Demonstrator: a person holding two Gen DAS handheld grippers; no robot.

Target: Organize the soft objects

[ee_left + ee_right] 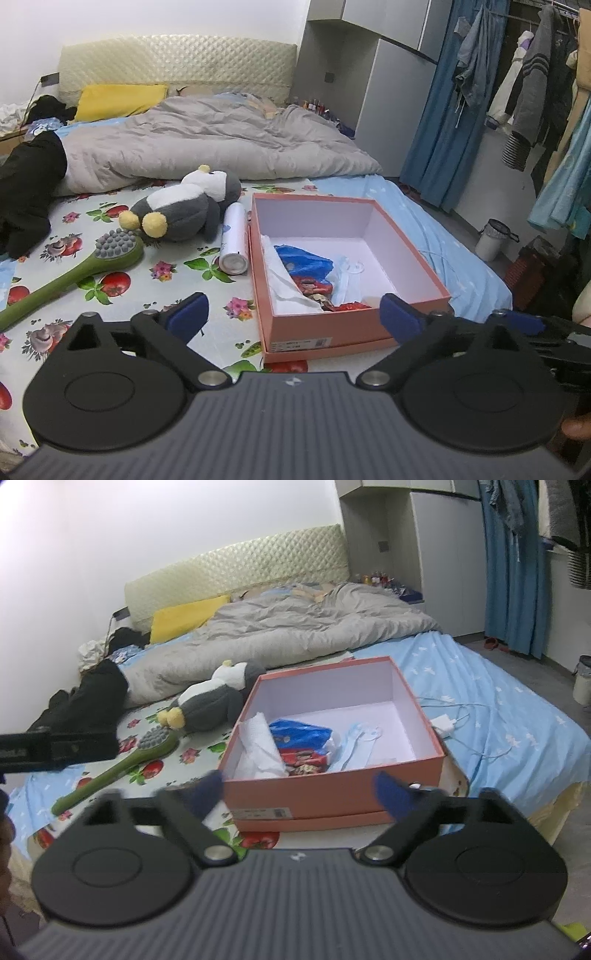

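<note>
A pink open box (413, 254) (332, 794) stands on the bed, holding a white cloth (284, 284), a blue bag (303, 260) (299, 734), a red printed packet (304, 760) and a pale blue face mask (356, 744). A grey and white plush penguin (184, 210) (212, 701) lies on its side left of the box. My left gripper (293, 312) hangs open before the box's near wall, nothing between its fingers. My right gripper (299, 792) is also open in front of the box and holds nothing.
A green long-handled massage brush (74, 273) (122, 771) and a white spray can (234, 240) lie on the flowered sheet left of the box. A grey duvet (207, 144) covers the far bed. A white charger with cable (443, 725) lies right of the box. The other gripper's black body (55, 746) reaches in at left.
</note>
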